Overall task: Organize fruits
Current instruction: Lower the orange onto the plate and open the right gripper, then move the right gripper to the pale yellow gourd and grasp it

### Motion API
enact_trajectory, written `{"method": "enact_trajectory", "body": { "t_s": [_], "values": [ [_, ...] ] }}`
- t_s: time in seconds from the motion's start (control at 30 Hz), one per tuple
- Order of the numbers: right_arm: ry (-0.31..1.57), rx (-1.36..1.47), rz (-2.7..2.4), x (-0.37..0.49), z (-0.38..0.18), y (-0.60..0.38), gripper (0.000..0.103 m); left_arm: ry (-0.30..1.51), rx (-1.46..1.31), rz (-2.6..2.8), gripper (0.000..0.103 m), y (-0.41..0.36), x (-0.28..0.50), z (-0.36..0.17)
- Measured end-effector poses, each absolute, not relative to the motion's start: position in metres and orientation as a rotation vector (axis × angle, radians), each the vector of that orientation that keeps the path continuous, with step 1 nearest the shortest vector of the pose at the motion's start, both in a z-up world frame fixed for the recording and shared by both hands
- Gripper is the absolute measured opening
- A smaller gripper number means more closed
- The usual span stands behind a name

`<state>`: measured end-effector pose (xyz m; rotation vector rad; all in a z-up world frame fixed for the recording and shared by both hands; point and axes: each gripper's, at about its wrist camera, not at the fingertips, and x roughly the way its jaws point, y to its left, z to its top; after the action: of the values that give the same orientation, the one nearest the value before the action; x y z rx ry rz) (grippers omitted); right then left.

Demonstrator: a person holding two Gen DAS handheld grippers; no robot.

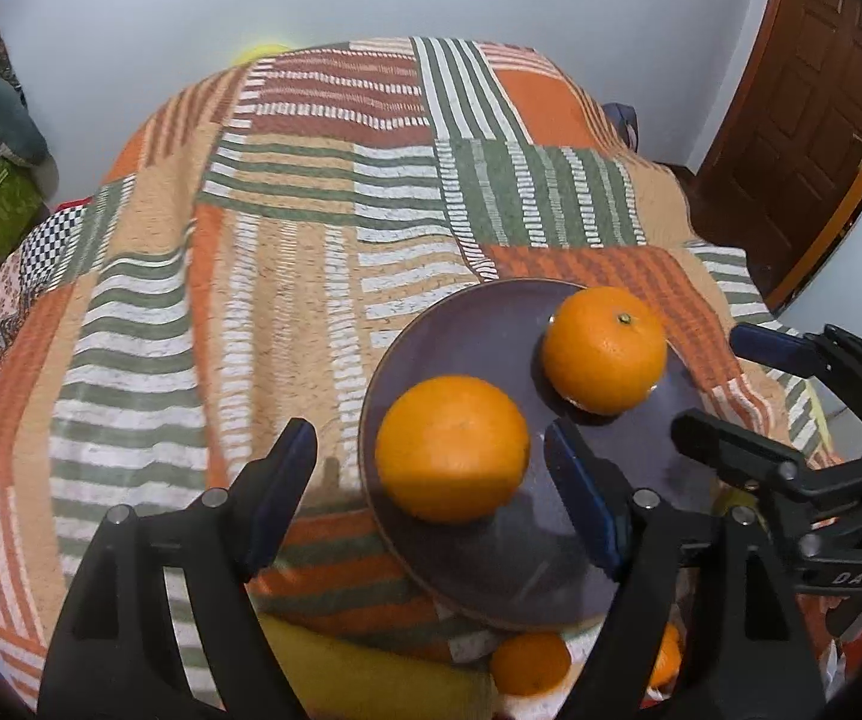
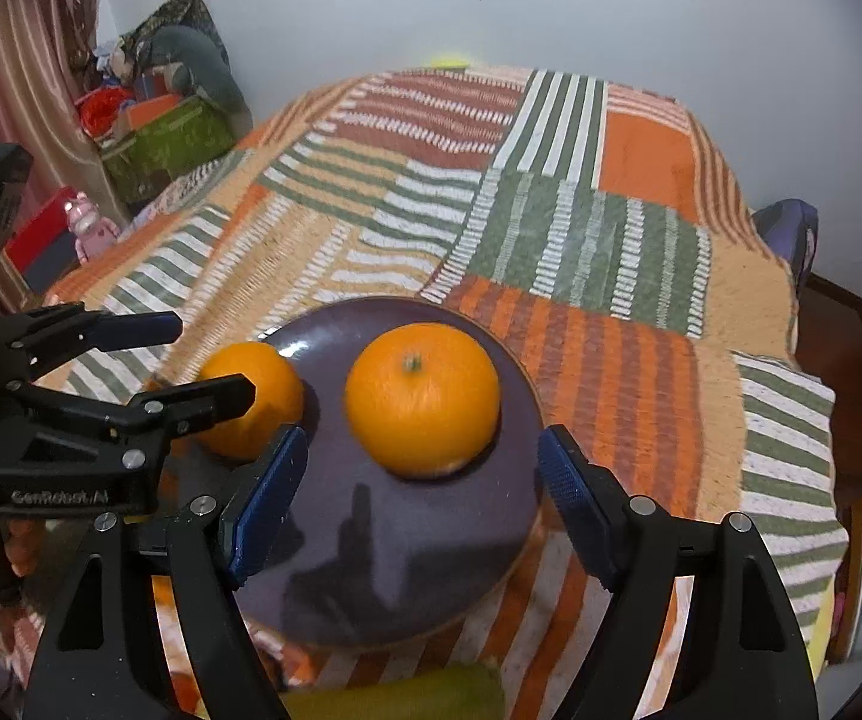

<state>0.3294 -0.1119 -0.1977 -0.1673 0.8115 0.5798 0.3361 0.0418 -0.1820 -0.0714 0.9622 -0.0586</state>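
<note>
Hovering over plate [image 1: 461, 588] on table [image 1: 311, 240], both tongs [image 1: 431, 468] [image 2: 422, 480] spread, empty; two oranges [image 1: 454, 447] [image 2: 422, 399] resting there, apart. Risking roll-off if nudged near rim.

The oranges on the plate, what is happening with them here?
A person holds a gripper in each hand above a dark plate on a striped cloth. Two oranges sit on the plate, apart from each other. The left gripper stands open around the near-left orange, the right gripper open around the stemmed orange. Neither pad presses the fruit, so both oranges look released, not held.
</note>
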Motion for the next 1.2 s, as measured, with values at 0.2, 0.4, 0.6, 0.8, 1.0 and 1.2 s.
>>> {"method": "enact_trajectory", "body": {
  "t_s": [0.2,0.4,0.6,0.8,1.0,1.2],
  "values": [
    [0.758,-0.174,0.561,0.299,-0.18,-0.115,0.081,0.921,-0.042,-0.036,0.079,0.045,0.302,-0.161],
    [0.757,-0.162,0.546,0.27,-0.179,-0.12,0.083,0.899,-0.04,-0.032,0.087,0.047,0.265,-0.148],
    [0.79,-0.176,0.51,0.25,-0.195,-0.124,0.084,0.93,-0.03,-0.029,0.091,0.049,0.236,-0.158],
    [0.851,-0.179,0.507,0.234,-0.218,-0.123,0.084,0.993,-0.029,-0.019,0.091,0.05,0.225,-0.187],
    [0.881,-0.182,0.485,0.232,-0.233,-0.12,0.084,1.048,-0.053,-0.019,0.091,0.048,0.227,-0.212],
    [0.882,-0.164,0.47,0.231,-0.235,-0.127,0.081,1.065,-0.042,0.031,0.091,0.048,0.232,-0.227]
  ]
}}
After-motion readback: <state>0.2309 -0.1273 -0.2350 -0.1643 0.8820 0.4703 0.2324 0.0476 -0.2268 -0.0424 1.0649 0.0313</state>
